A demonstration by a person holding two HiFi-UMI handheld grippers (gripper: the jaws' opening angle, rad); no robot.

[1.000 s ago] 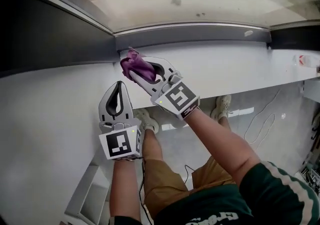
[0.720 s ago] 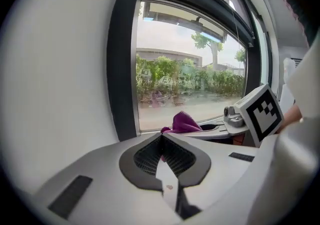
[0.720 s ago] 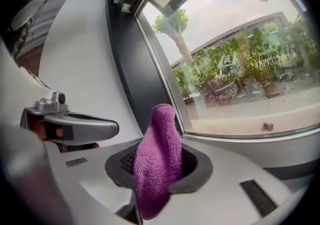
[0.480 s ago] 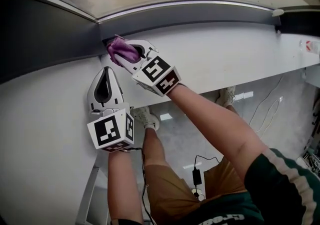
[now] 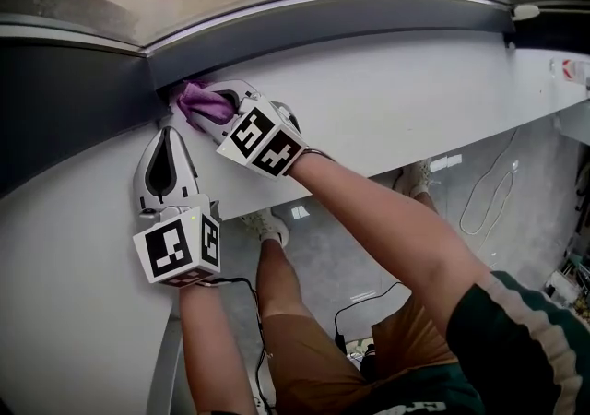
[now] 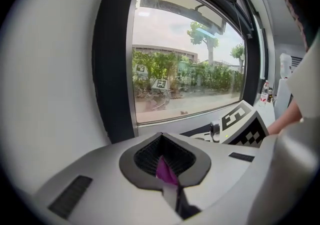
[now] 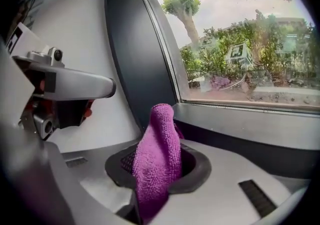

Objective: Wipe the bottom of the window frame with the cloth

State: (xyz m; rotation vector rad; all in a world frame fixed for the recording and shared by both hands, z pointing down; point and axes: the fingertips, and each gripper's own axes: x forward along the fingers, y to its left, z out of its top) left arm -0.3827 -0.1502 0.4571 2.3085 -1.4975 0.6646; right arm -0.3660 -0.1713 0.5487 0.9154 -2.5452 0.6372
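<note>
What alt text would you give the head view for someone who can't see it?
Seen from above, the right claw holds a purple cloth against the bottom corner of the dark window frame, where it meets a white sill. The left claw, shut, sits just beside it.

No word, brand or number can be read anywhere. The cubes on the left gripper (image 5: 168, 138) and the right gripper (image 5: 214, 111) bear only black-and-white square markers, patterns without letters, and two such markers show mirrored in the window glass (image 7: 280, 44). At the right end of the sill (image 5: 415, 100), a red-and-white label (image 5: 572, 69) is too small to read
</note>
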